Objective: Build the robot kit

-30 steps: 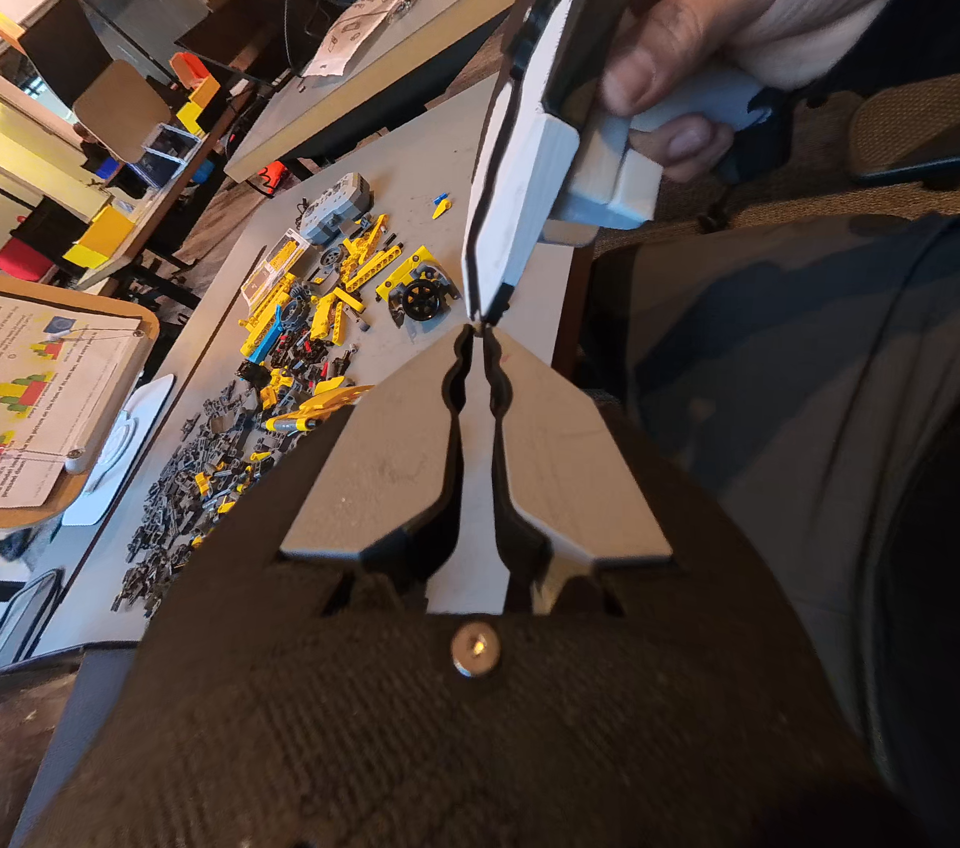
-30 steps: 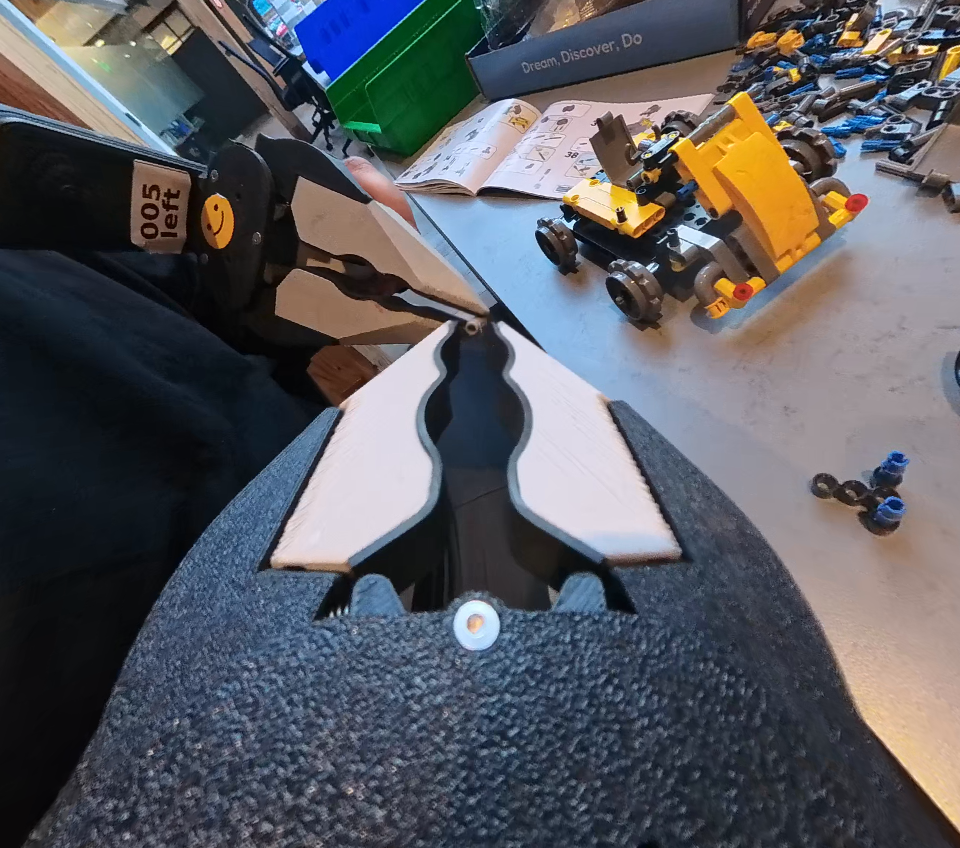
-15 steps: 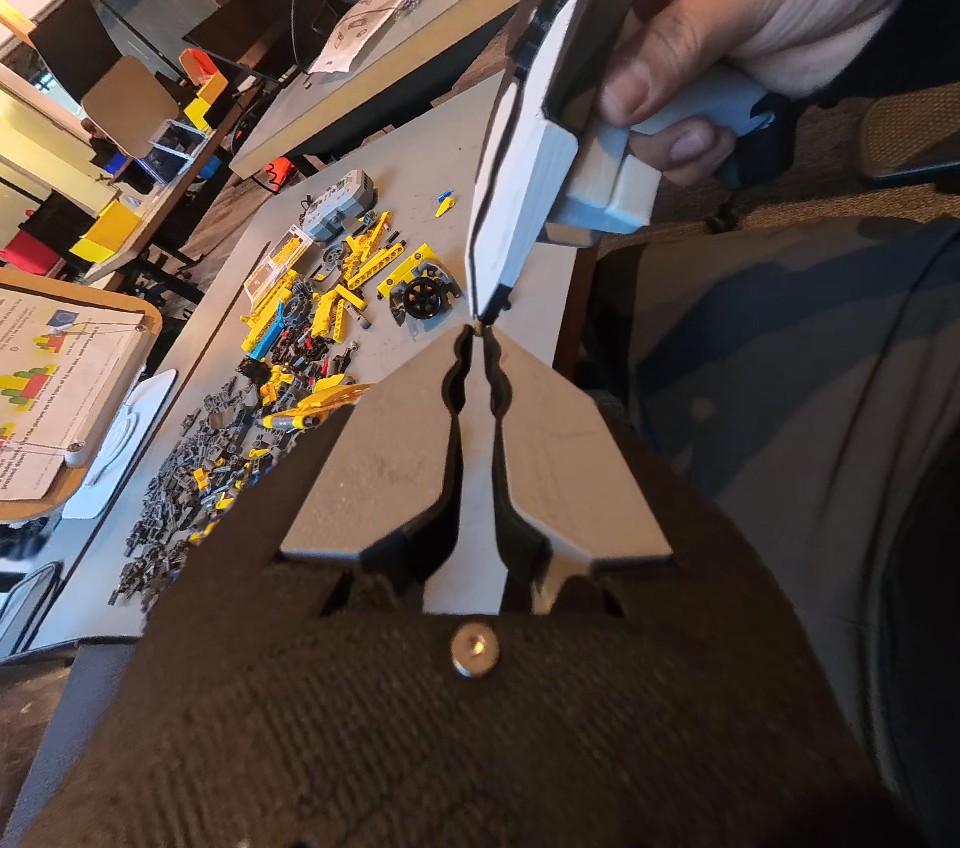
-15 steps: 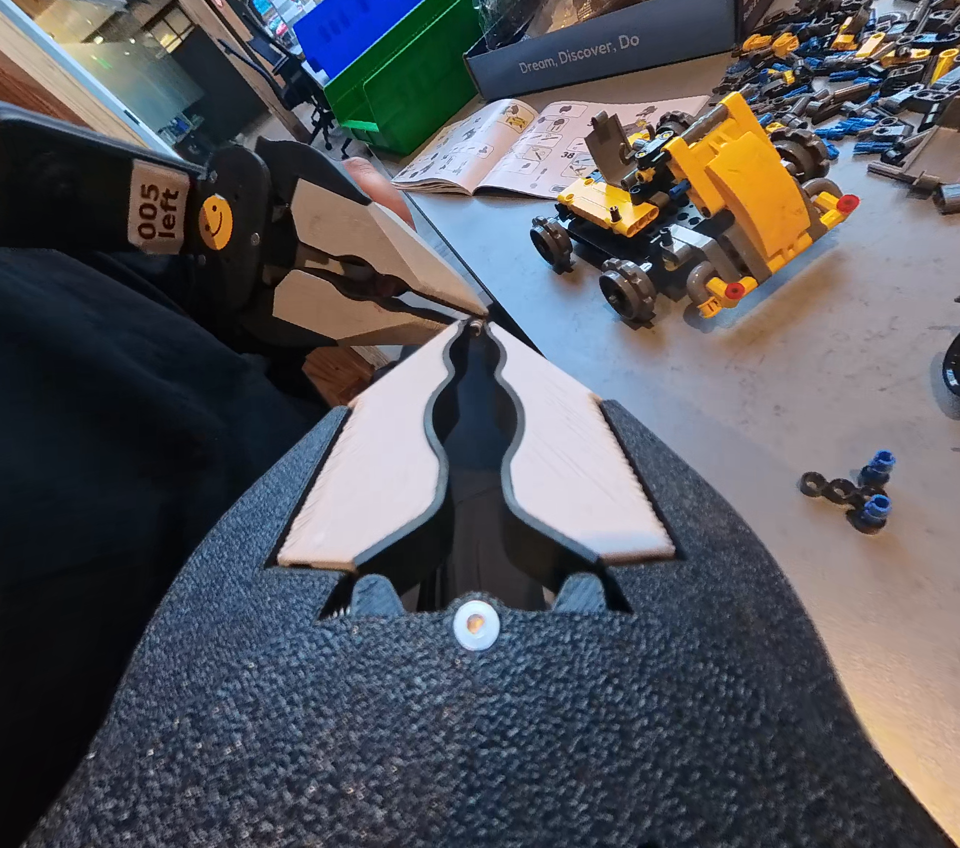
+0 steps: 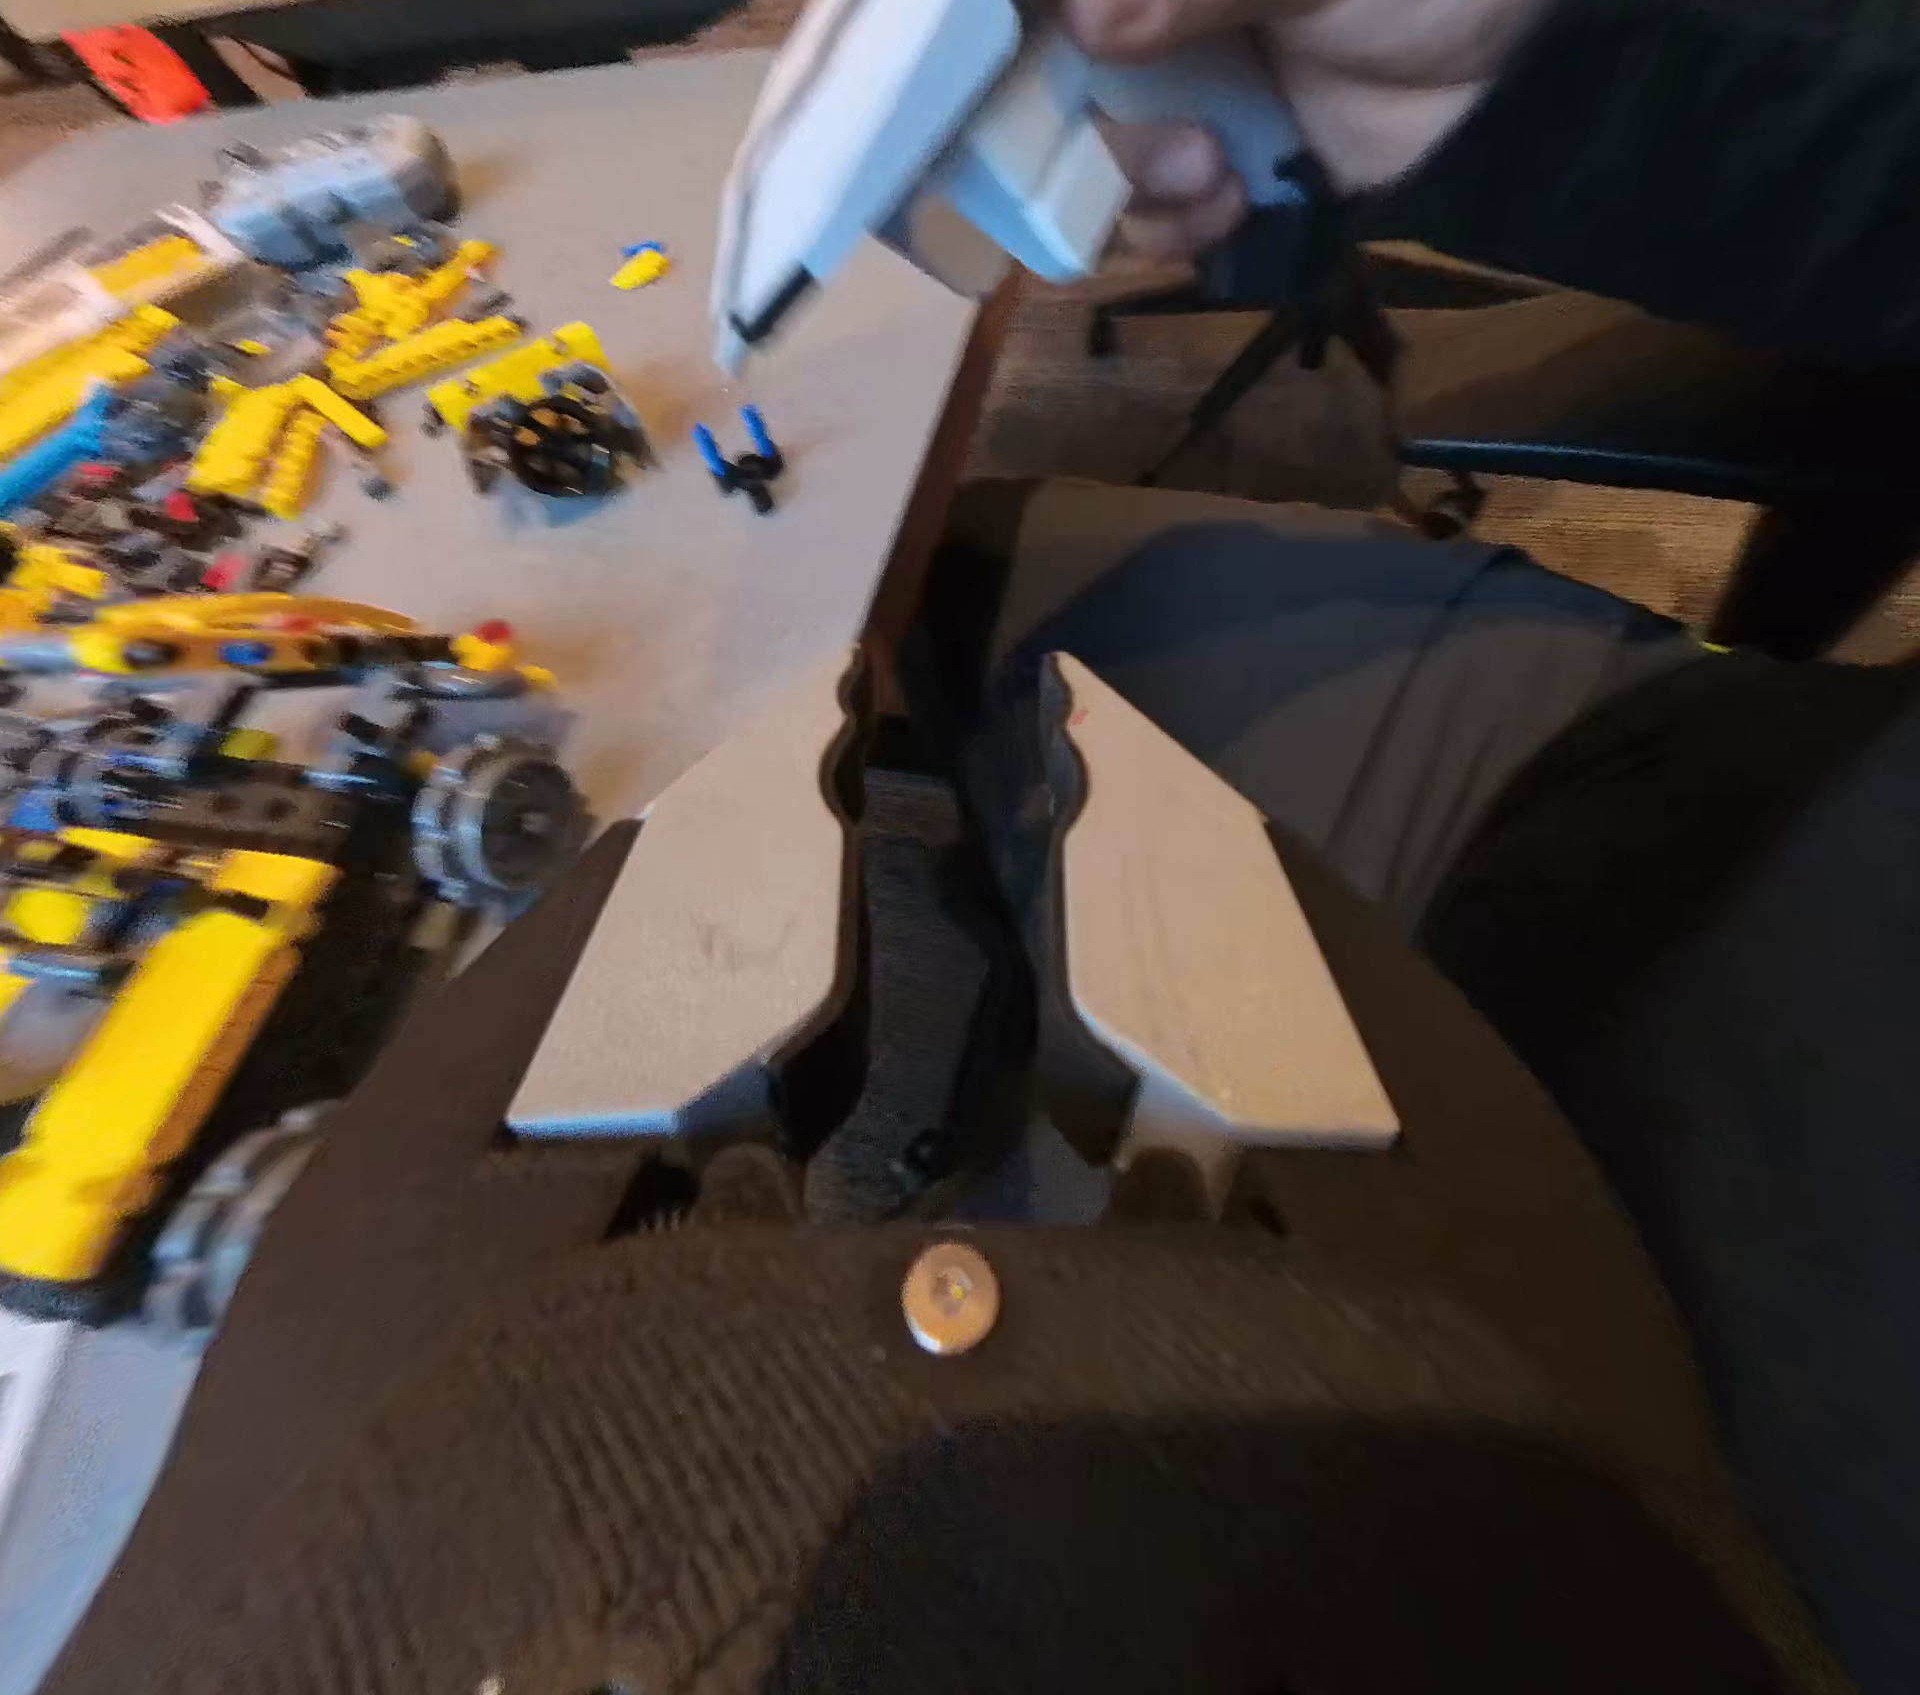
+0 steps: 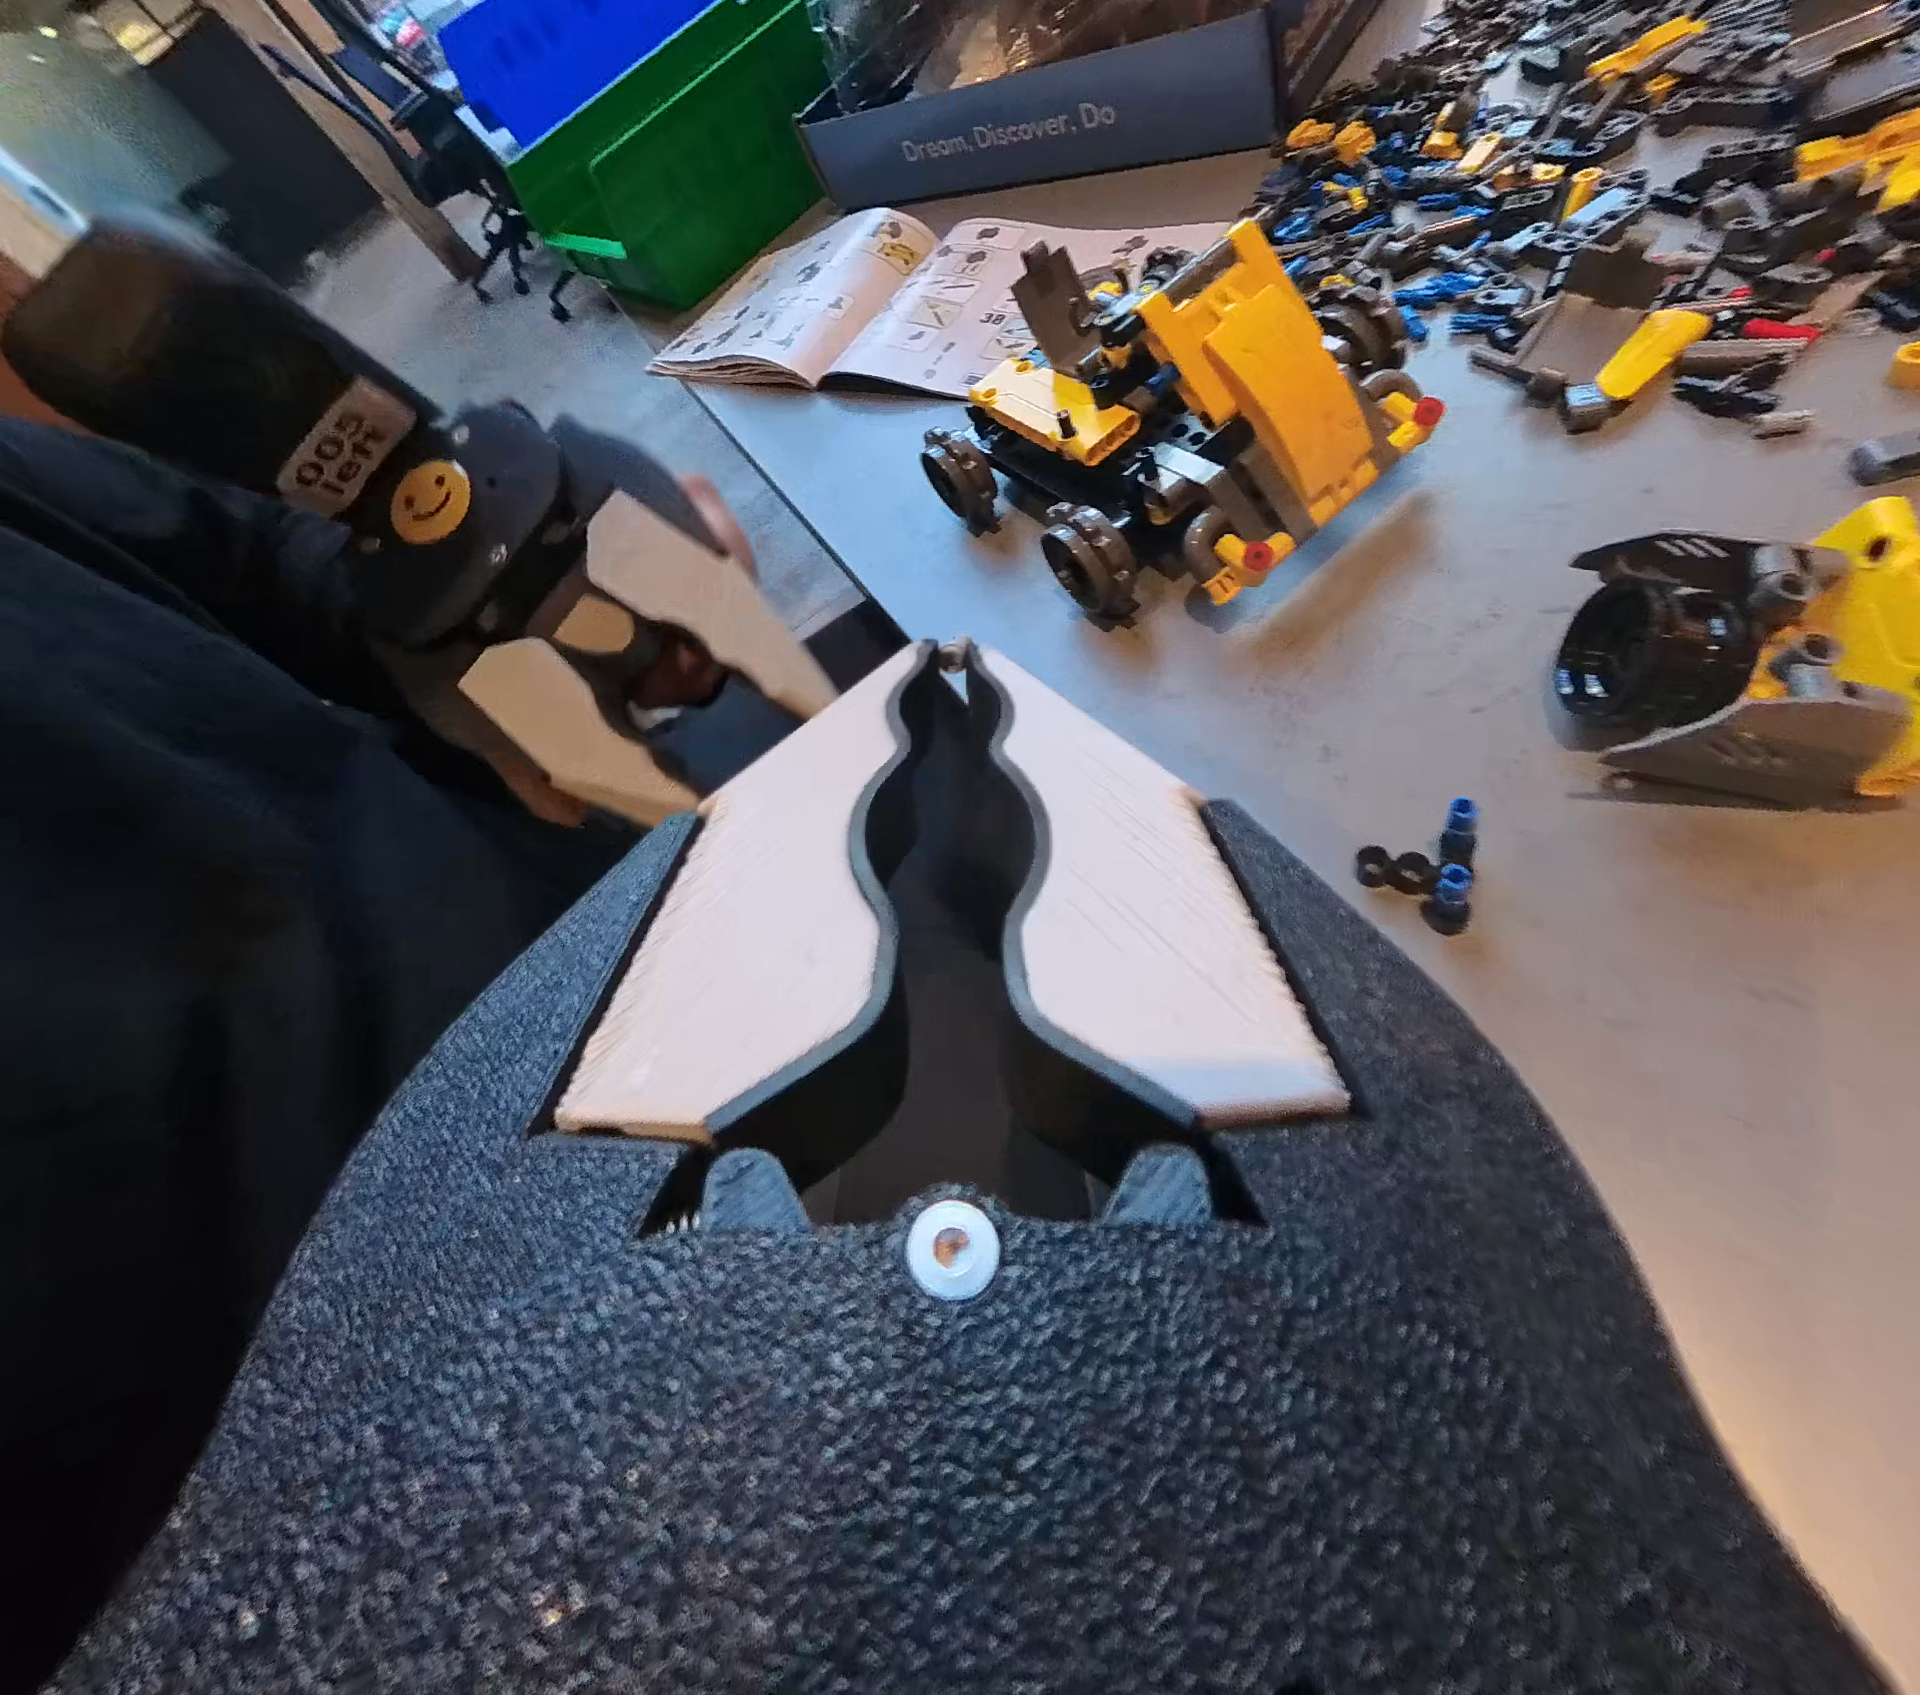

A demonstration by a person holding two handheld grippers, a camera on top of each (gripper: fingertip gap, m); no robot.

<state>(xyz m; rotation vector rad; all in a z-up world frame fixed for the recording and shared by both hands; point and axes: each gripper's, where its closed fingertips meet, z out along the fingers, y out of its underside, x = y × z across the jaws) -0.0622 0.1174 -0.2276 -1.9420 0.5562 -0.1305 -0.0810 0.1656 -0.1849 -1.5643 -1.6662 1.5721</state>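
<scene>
My right gripper (image 6: pixel 952 651) is shut on a small grey pin (image 6: pixel 954 654) at its fingertips, held just off the near edge of the grey table (image 6: pixel 1403 1178). It also shows blurred in the left wrist view (image 5: pixel 736 352), gripped by a hand. My left gripper (image 5: pixel 952 666) is open and empty, over the table edge and a person's lap. It shows in the right wrist view (image 6: pixel 665 658), jaws apart, a short way left of the pin. A yellow and black vehicle model (image 6: pixel 1174 440) stands on the table, also in the left wrist view (image 5: pixel 208 772).
A black and blue connector (image 6: pixel 1423 876) lies near the right gripper, with a wheel and bucket assembly (image 6: pixel 1766 658) beyond it. An open booklet (image 6: pixel 862 305), a dark box (image 6: pixel 1039 128), a green bin (image 6: pixel 675 159) and several loose pieces (image 6: pixel 1621 87) lie farther back. Some 7 cm of space lies between my two pairs of fingers.
My left gripper has opened and drawn away from the right gripper's tip, where both had met on the small pin. The right gripper keeps the pin. Both views have swung toward the table.
</scene>
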